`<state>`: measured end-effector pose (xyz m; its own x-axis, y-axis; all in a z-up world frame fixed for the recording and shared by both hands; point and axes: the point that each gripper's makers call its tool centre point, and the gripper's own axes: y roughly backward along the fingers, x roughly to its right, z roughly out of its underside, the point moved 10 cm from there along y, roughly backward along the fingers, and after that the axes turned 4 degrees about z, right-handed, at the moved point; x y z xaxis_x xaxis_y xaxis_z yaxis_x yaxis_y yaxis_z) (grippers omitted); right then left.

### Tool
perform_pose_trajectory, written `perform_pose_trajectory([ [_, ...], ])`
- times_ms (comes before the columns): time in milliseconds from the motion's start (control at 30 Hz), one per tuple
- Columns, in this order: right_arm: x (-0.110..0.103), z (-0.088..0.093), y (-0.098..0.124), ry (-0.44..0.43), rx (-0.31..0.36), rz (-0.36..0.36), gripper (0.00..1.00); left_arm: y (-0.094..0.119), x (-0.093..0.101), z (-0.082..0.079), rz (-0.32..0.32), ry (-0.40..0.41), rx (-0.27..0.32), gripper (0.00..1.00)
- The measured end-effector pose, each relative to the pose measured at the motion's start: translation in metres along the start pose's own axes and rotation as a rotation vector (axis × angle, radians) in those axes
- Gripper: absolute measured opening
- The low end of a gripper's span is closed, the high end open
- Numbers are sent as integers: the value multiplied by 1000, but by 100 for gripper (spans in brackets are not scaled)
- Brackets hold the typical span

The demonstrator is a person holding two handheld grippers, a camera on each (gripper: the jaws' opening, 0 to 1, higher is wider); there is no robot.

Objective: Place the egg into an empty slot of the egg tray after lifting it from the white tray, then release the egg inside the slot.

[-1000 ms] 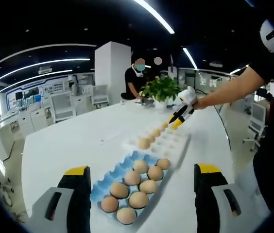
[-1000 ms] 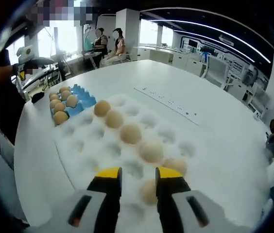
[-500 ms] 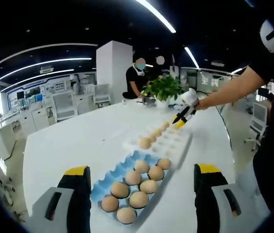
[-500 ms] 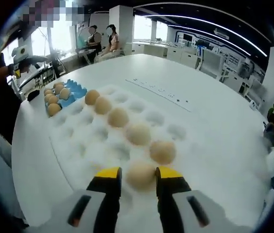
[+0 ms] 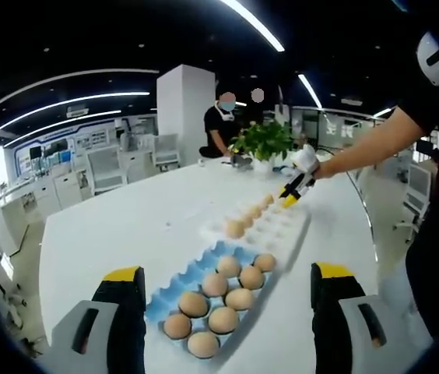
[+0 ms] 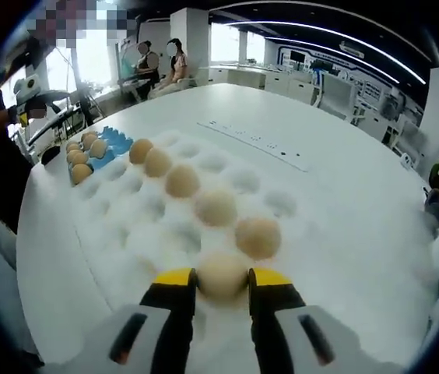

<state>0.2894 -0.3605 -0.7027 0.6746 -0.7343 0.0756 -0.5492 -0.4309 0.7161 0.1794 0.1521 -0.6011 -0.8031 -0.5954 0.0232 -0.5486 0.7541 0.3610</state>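
Right gripper view is showing the right gripper (image 6: 222,279) clenching one egg (image 6: 221,274) between its yellow tips, at the near end of the white tray (image 6: 282,234), so it can be lifted out. Five more eggs are sitting in a row there. The blue egg tray (image 5: 174,288) is waiting beyond, with free slots. The left gripper (image 5: 227,282) is hovering released above it, holding nothing.

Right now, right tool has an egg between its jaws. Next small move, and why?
Probably carry the egg toward the blue egg tray. The right tool looks shut on it, apparently just above the white tray, where five more eggs sit in a row. In the left gripper view the blue tray's free slots lie along its left column, so aim there.
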Motion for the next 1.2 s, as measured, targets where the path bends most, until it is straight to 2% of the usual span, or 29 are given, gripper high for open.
perform_pose_trajectory([
  [400,-2,-2,4,24,3,18,27,-2,1,-4,3,-5,6,90],
  [667,-4,-9,15,27,20,26,27,0,-2,-3,6,-7,12,90],
  [967,-11,-27,28,48,58,37,27,1,-5,-1,20,-11,22,90],
  [1200,-27,-43,25,76,84,18,27,1,-5,-1,32,-14,31,90],
])
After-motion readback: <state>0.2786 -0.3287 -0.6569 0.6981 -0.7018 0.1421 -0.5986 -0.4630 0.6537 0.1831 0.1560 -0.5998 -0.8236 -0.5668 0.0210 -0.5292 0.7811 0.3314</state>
